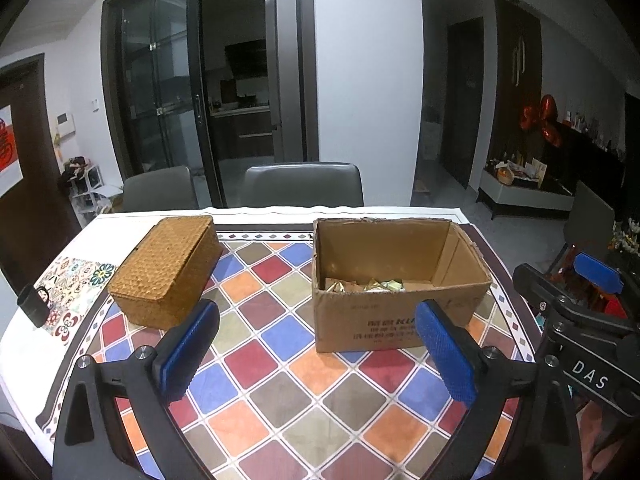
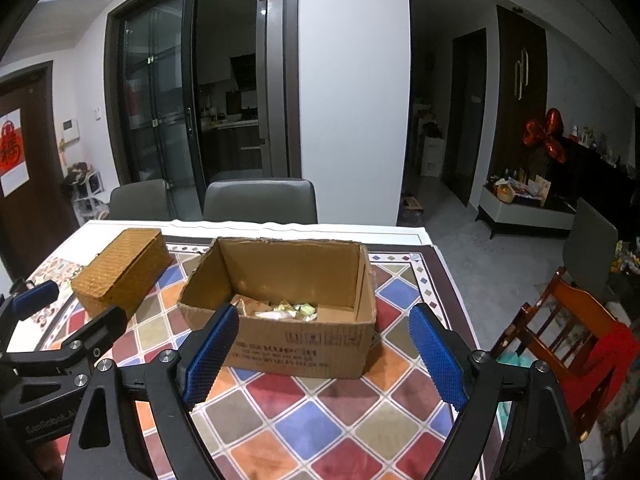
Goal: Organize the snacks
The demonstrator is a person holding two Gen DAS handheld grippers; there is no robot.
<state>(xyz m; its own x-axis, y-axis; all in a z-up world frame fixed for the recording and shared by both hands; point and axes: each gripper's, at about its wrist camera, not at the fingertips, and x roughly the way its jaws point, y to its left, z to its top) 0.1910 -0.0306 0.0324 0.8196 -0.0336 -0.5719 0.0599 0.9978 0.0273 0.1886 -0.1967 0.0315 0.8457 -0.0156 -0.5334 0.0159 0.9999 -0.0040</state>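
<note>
Left gripper (image 1: 316, 350) is standing spread wide, pinching nothing, hovering above the tabletop's (image 1: 280, 400) near edge. Right gripper (image 2: 324, 354) is likewise spread and empty, framing the near wall of the open brown cardboard box (image 2: 280, 344). That box is sitting toward the tabletop's right side, 1 cluster of gold and green wrapped snacks (image 2: 292, 309) lying in its bottom. The closed woven rectangular basket (image 1: 166, 270) is resting toward the far left corner, probably waiting as the snacks' destination.
</note>
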